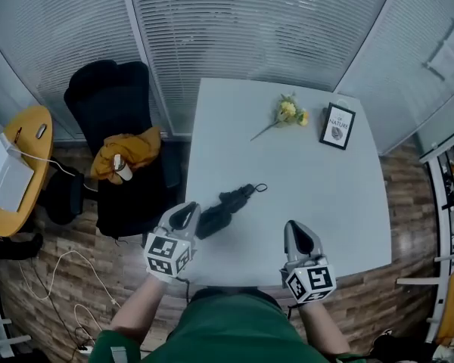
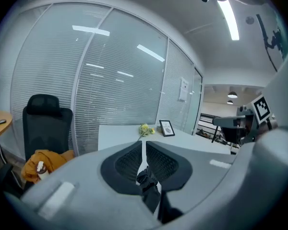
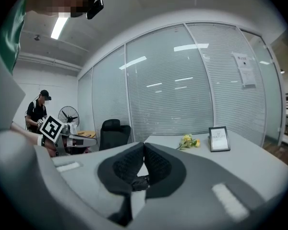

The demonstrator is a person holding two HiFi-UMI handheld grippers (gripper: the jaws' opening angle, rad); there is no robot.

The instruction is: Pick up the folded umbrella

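The folded black umbrella (image 1: 225, 209) lies slantwise on the white table (image 1: 318, 195), its wrist strap toward the far right. My left gripper (image 1: 185, 216) is at the table's near left edge, jaws together, tips just short of the umbrella's near end. In the left gripper view its jaws (image 2: 144, 143) meet, and the umbrella (image 2: 149, 183) shows below them through the slit. My right gripper (image 1: 298, 235) is over the near right part of the table, well apart from the umbrella. Its jaws (image 3: 144, 145) are shut and empty, with the umbrella (image 3: 139, 181) seen beyond them.
A yellow flower (image 1: 287, 112) and a small framed picture (image 1: 337, 125) lie at the table's far end. A black office chair (image 1: 113, 97) with an orange cloth (image 1: 129, 151) stands left of the table. A round yellow table (image 1: 23, 157) is further left, cables on the floor.
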